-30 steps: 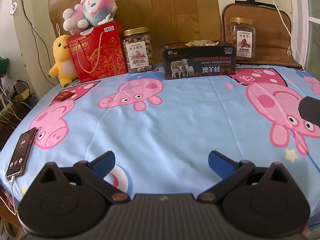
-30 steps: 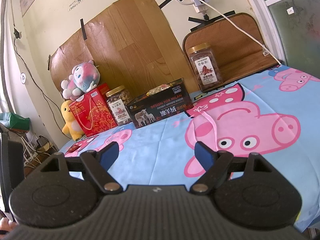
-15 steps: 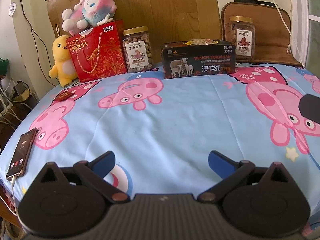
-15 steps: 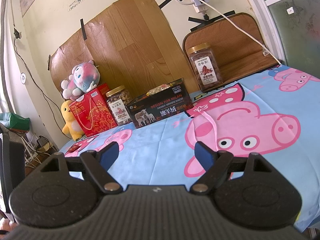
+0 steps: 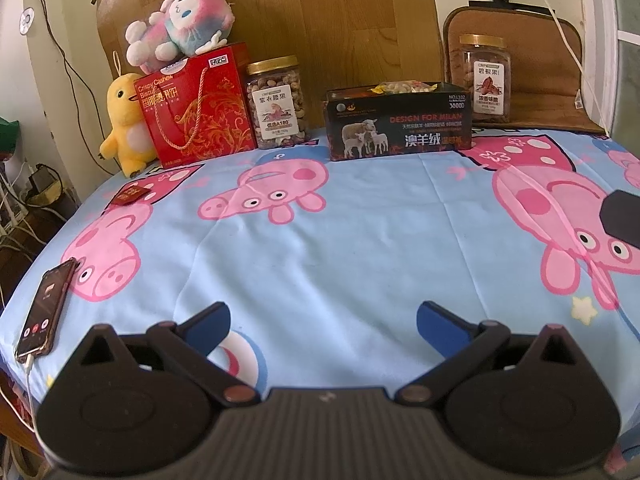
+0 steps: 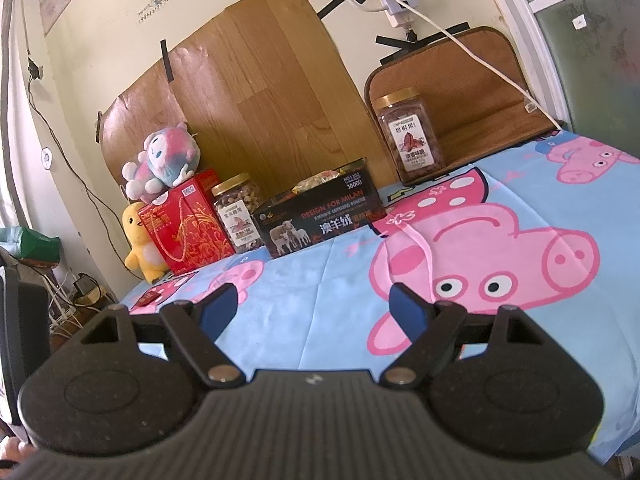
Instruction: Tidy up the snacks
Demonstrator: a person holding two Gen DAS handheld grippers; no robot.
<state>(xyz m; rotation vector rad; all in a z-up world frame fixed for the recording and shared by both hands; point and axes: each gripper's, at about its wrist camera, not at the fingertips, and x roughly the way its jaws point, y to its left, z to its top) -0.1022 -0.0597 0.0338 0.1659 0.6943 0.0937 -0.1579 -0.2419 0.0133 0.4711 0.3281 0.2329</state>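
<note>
A black open box with wrapped snacks showing above its rim stands at the back of the table. A nut jar and a red gift box stand to its left, and a second jar to its right. A small red packet lies on the cloth at the left. My left gripper is open and empty over the near cloth. My right gripper is open and empty too, far from the box.
A phone on a cable lies at the table's left edge. A yellow duck plush and a pink plush sit by the red box. The pig-print cloth covers the table. Part of the other gripper shows at right.
The left wrist view has shifted very slightly. Both grippers stay open and nothing on the table has moved.
</note>
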